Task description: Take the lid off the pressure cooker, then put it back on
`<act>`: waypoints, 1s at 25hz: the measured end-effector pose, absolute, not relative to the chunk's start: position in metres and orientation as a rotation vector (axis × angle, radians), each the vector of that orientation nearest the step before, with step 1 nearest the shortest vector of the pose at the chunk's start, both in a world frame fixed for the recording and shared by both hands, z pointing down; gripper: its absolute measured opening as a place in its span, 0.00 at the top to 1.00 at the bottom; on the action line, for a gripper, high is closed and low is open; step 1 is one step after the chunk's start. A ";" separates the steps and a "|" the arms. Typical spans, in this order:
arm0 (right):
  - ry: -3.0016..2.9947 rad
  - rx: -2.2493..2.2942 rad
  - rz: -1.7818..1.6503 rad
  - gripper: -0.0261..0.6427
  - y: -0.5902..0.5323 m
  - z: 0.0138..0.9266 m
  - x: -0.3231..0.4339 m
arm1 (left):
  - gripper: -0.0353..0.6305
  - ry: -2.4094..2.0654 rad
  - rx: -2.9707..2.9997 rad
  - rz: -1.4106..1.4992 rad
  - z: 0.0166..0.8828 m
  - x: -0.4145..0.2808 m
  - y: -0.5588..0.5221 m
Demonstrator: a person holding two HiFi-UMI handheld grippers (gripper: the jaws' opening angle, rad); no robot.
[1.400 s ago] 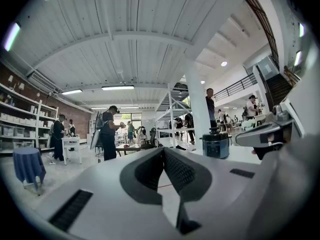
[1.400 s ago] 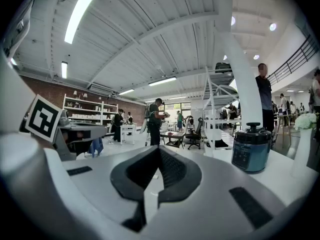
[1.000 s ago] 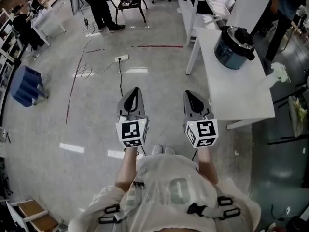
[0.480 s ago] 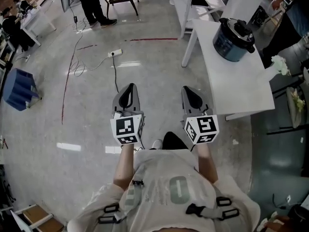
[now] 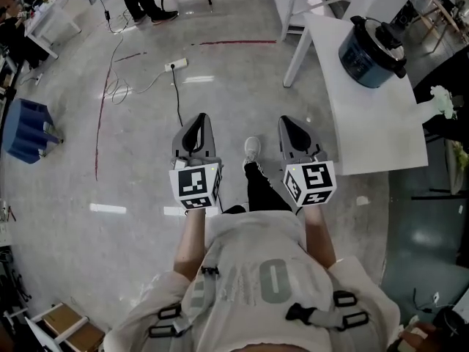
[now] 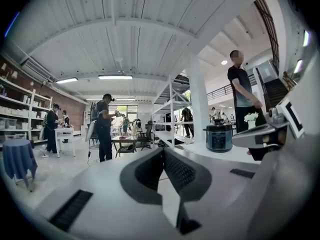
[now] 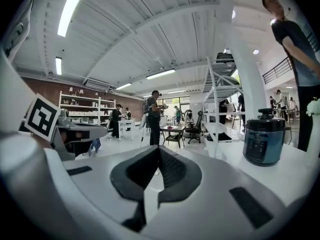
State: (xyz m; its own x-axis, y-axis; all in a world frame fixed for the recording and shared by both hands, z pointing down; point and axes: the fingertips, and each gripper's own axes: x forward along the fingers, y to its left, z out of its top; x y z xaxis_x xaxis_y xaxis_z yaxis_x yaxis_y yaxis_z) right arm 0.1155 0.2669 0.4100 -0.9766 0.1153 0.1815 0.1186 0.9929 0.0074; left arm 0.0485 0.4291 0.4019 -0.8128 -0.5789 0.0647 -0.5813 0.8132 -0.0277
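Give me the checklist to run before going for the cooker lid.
1. Lid seated on pressure cooker: ok.
2. Cooker upright on white table: ok.
3. Left hand-held gripper open for a grasp: not ok, jaws shut, empty.
4. Right hand-held gripper open: not ok, jaws shut, empty.
5. Grippers at the cooker: not ok, both over the floor, short of the table.
6. Lid unlocked: cannot tell.

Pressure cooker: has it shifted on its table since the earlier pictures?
No. The pressure cooker sits at the same far end of the white table.
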 end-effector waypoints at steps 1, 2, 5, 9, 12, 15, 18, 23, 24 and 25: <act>-2.956 -0.181 -0.030 0.95 0.264 0.413 0.105 | 0.92 -2.938 0.937 0.068 0.406 0.039 0.426; -2.956 -0.188 -0.035 0.95 0.261 0.415 0.093 | 0.92 -2.937 0.932 0.065 0.410 0.029 0.423; -2.949 -0.215 -0.044 0.95 0.251 0.422 0.054 | 0.92 -2.937 0.917 0.057 0.418 -0.005 0.412; -2.951 -0.237 -0.046 0.95 0.232 0.415 -0.014 | 0.92 -2.948 0.921 0.050 0.409 -0.068 0.391; -2.943 -0.272 -0.049 0.95 0.222 0.407 -0.069 | 0.92 -2.959 0.907 0.046 0.400 -0.123 0.378; -2.937 -0.314 -0.097 0.95 0.204 0.400 -0.130 | 0.92 -2.978 0.853 0.020 0.397 -0.186 0.360; -2.934 -0.325 -0.113 0.95 0.182 0.397 -0.185 | 0.92 -2.991 0.818 0.002 0.393 -0.235 0.344; -2.934 -0.360 -0.114 0.95 0.168 0.392 -0.251 | 0.92 -3.022 0.793 -0.009 0.378 -0.290 0.326; -2.932 -0.363 -0.108 0.95 0.167 0.392 -0.259 | 0.92 -3.028 0.795 0.005 0.375 -0.297 0.324; -2.932 -0.363 -0.099 0.95 0.166 0.392 -0.267 | 0.92 -3.028 0.791 0.017 0.374 -0.303 0.321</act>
